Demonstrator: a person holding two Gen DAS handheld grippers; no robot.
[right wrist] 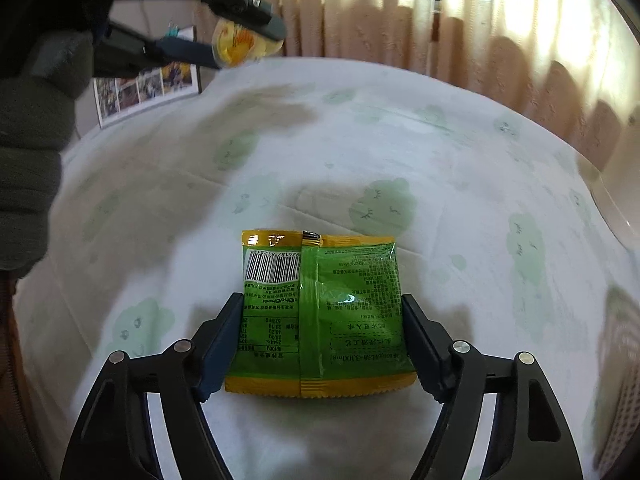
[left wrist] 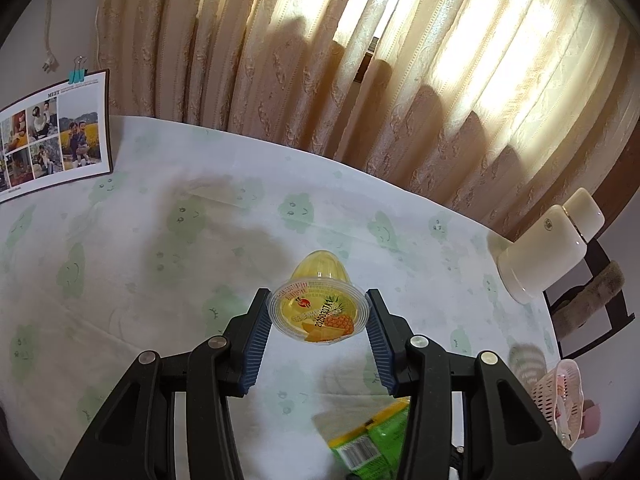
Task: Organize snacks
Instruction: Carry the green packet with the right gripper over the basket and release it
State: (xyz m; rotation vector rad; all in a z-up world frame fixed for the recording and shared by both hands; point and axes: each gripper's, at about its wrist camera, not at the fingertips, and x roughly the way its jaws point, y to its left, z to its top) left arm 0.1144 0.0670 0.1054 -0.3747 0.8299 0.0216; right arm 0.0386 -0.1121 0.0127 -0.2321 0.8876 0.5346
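Left claw [left wrist: 318, 322] pinching pineapple jelly cup [left wrist: 319, 307] by rim, pads against both sides, cup lifted clear of tabletop [left wrist: 140, 280].

Right claw [right wrist: 322, 340] spread around green snack packet [right wrist: 318, 316]; packet flat on tabletop, barcode side up, pads at both side edges; firm contact cannot tell.

Pink basket [left wrist: 562, 396] at tabletop's right edge. White jar [left wrist: 548, 252] near far right edge. Photo sheet [left wrist: 52, 136] at far left. Curtain [left wrist: 360, 60] behind far edge. Centre of cloth open.
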